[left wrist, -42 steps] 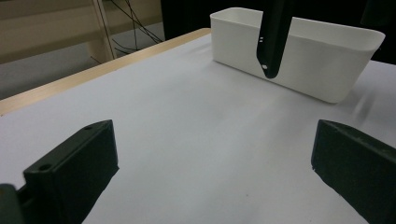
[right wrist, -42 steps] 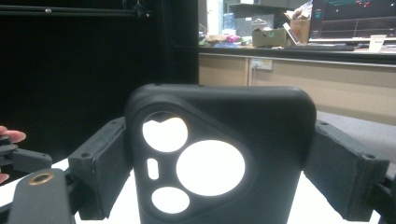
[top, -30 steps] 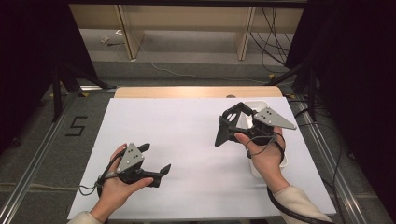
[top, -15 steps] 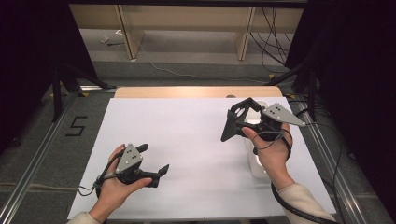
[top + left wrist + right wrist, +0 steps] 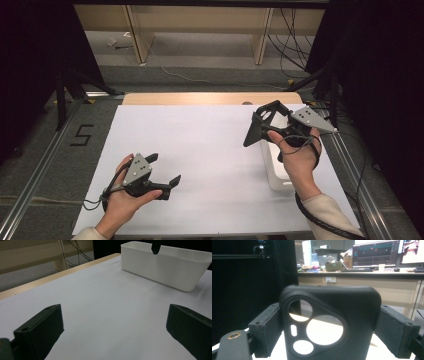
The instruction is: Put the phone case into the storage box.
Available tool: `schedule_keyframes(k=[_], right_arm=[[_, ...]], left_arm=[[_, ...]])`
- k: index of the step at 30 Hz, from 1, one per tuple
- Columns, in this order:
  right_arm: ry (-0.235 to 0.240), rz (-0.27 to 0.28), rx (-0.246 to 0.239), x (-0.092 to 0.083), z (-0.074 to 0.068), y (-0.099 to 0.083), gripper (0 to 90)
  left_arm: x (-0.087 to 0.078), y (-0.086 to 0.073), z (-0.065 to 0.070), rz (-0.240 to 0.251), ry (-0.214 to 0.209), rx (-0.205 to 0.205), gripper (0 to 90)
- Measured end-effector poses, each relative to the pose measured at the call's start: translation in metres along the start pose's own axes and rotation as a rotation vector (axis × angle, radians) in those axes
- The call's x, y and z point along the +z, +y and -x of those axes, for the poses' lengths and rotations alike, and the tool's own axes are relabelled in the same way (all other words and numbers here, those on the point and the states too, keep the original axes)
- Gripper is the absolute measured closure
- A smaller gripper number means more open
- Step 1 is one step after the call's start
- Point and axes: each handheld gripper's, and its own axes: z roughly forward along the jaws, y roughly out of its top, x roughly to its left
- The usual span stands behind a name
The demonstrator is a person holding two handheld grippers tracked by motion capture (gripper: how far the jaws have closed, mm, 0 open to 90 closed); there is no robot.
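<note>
In the high view, the left claw [image 5: 167, 172] rests low at the lower left of the frame on the white table [image 5: 200, 150], jaws spread with nothing between them. The right claw [image 5: 260, 125] is raised at the upper right of the frame, clamped on a black phone case [image 5: 264, 117]. Just below it a white bin [image 5: 276, 170] sits at the right edge of the table, partly hidden by the hand [image 5: 299, 160]; its contents cannot be made out. Beyond the table lie grey floor, wooden legs and loose cables.

In the left gripper view, the two black jaws stand wide apart at the bottom corners over bare white tabletop. The white bin [image 5: 172, 267] sits at the upper right, its inside hidden behind its wall. A wooden table edge runs along the upper left.

In the right gripper view, the phone case [image 5: 329, 325] stands upright in the centre, pinched between the jaws, its camera cut-outs facing the lens. Behind it are a desk and lit monitors.
</note>
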Motion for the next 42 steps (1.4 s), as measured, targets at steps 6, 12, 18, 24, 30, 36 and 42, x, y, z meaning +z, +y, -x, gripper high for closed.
schedule_keyframes(k=[6,12,18,24,30,36,42], right_arm=[[-0.026,0.012,0.008,-0.003,0.008,0.004,15.3],[-0.063,0.013,0.018,-0.007,0.018,0.006,15.2],[-0.095,0.017,0.024,-0.010,0.027,0.007,15.2],[-0.123,0.015,0.031,-0.012,0.035,0.007,15.2],[-0.145,0.017,0.039,-0.014,0.043,0.006,15.2],[-0.165,0.016,0.054,-0.016,0.050,0.006,15.2],[-0.182,0.010,0.053,-0.016,0.055,0.004,15.2]], left_arm=[[0.001,0.000,0.000,-0.001,-0.003,0.000,0.6],[0.000,0.000,0.000,0.006,0.004,-0.004,0.8],[0.000,0.000,-0.001,0.008,0.007,-0.004,0.7],[0.000,0.000,-0.001,0.007,0.007,-0.005,0.9],[0.000,0.000,-0.001,0.006,0.007,-0.005,1.1],[0.000,-0.001,-0.001,0.005,0.006,-0.005,1.3],[0.000,-0.001,-0.001,0.005,0.006,-0.005,1.6]])
